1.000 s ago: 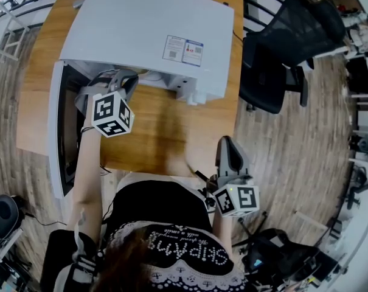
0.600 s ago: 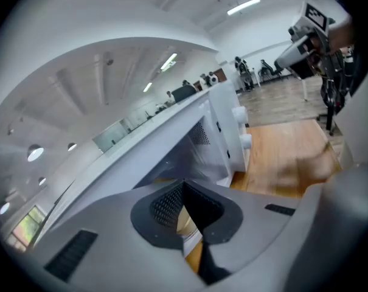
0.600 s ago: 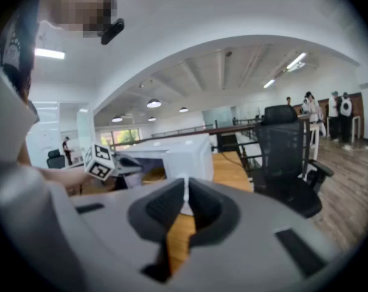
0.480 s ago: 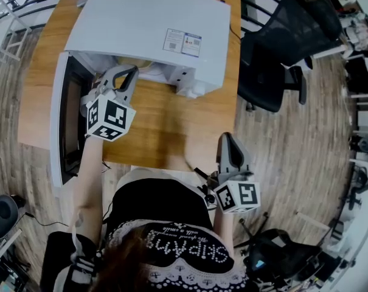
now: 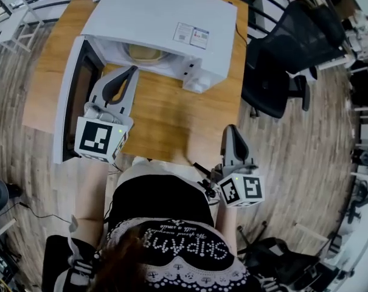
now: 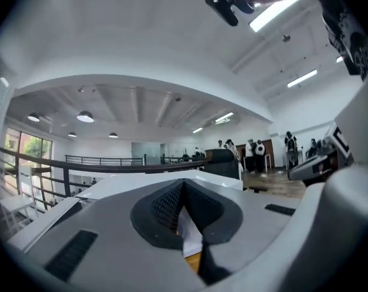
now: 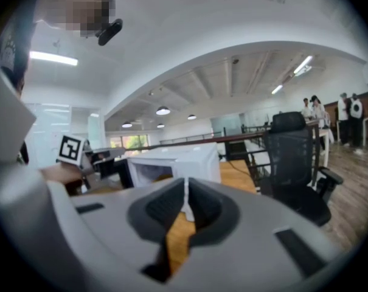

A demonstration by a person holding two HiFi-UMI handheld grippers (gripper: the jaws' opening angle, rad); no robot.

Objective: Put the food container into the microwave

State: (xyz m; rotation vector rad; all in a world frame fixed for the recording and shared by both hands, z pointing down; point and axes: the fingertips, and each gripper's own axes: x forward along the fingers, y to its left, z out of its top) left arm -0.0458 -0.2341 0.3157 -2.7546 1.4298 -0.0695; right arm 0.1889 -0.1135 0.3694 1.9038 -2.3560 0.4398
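Observation:
The white microwave stands on the wooden table, its door swung open to the left. A tan food container sits inside the cavity. My left gripper hovers just in front of the opening, pointing at it, jaws shut and empty; in the left gripper view its tips meet with nothing between them. My right gripper is held over the table's near right corner, shut and empty. The right gripper view shows the microwave ahead on the left.
A black office chair stands right of the table, close to the microwave's right side. The open door juts out past the table's left front edge. Bare wooden tabletop lies between the two grippers. People stand far off in the room.
The left gripper has drawn back out of the microwave's mouth, risen and rolled, its cube now nearer me. The container stays inside. The right gripper has hardly shifted.

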